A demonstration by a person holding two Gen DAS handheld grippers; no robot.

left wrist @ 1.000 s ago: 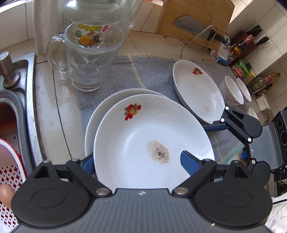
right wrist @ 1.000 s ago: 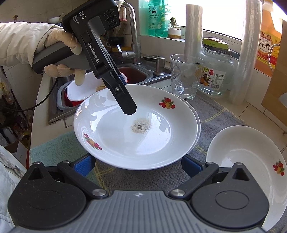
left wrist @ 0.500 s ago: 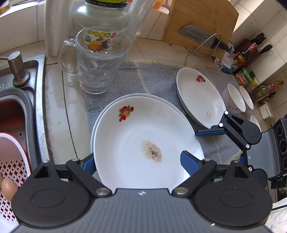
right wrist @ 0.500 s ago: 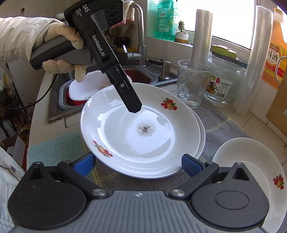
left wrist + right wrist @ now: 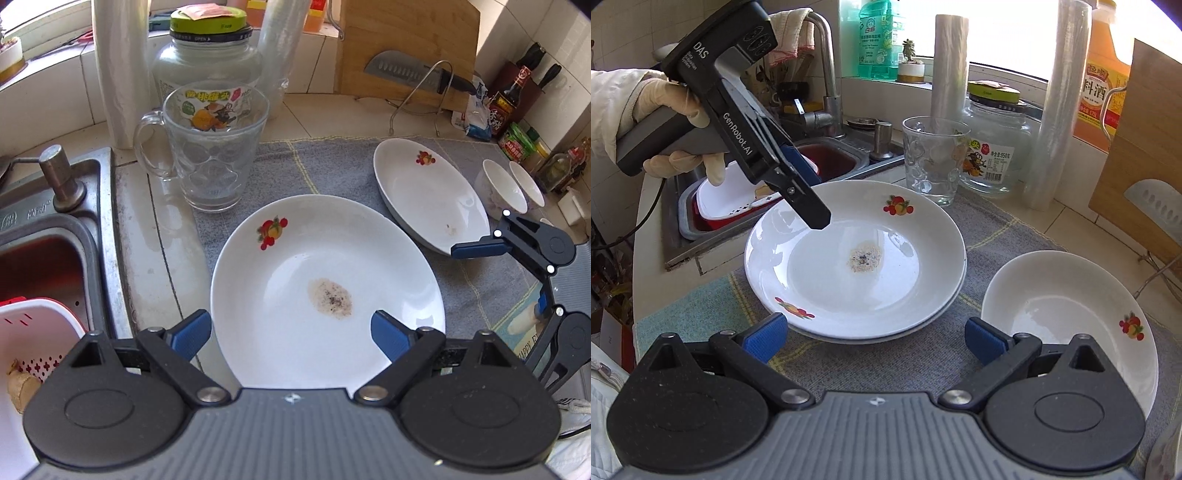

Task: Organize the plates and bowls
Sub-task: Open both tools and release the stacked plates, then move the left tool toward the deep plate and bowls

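The stained plate (image 5: 855, 258) lies stacked on another plate on the grey mat (image 5: 332, 166), just beside the sink (image 5: 48, 236). The left gripper (image 5: 291, 332) straddles its near rim, jaws just opened a little, seemingly not pressing it. The right gripper (image 5: 875, 339) hangs with jaws apart and empty near the plate, between it and the second plate (image 5: 1067, 317).

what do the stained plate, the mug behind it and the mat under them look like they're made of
Stained plate: looks like glazed white ceramic or porcelain; glossy highlights and a printed fruit motif. Melamine can't be ruled out.
Mug: clear glass; you see through it, with moulded dimples and a handle.
Mat: woven cloth, probably terry towel; matte grey, fuzzy texture, yellow stripes.
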